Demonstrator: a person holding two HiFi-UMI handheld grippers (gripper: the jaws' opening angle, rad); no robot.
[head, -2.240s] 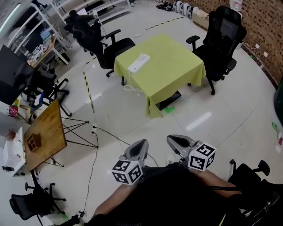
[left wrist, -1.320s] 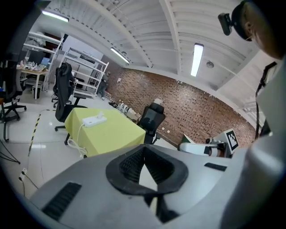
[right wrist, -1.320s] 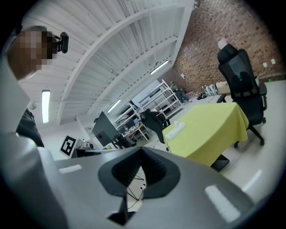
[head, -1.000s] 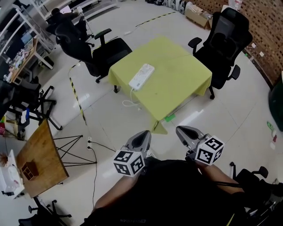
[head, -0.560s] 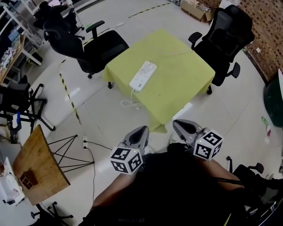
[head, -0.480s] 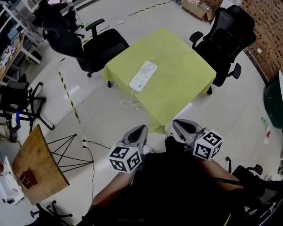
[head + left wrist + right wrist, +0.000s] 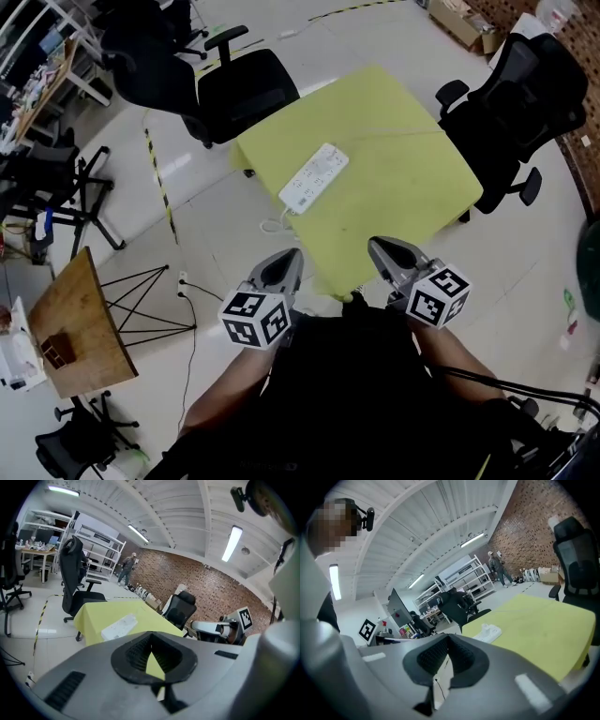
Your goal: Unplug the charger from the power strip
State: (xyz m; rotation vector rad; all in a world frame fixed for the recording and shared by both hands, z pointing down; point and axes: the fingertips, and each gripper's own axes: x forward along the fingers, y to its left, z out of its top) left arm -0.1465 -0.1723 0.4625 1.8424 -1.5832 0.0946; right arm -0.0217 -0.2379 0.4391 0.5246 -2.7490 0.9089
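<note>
White power strip (image 7: 314, 178) well beyond left tool (image 7: 287, 257), right tool (image 7: 378, 247); both closed, empty.

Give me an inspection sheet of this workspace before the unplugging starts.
Surface: table under a yellow cloth.
Job's things: white power strip near the table's edge, at the head view's left; charger too small to make out.
Clutter: nothing seen on the table.
Grippers: left gripper and right gripper short of the table, jaws together, empty.
Cables: white cord hangs to the floor; black cable crosses the floor.
Surroundings: office chairs, wooden board, striped floor tape.
</note>
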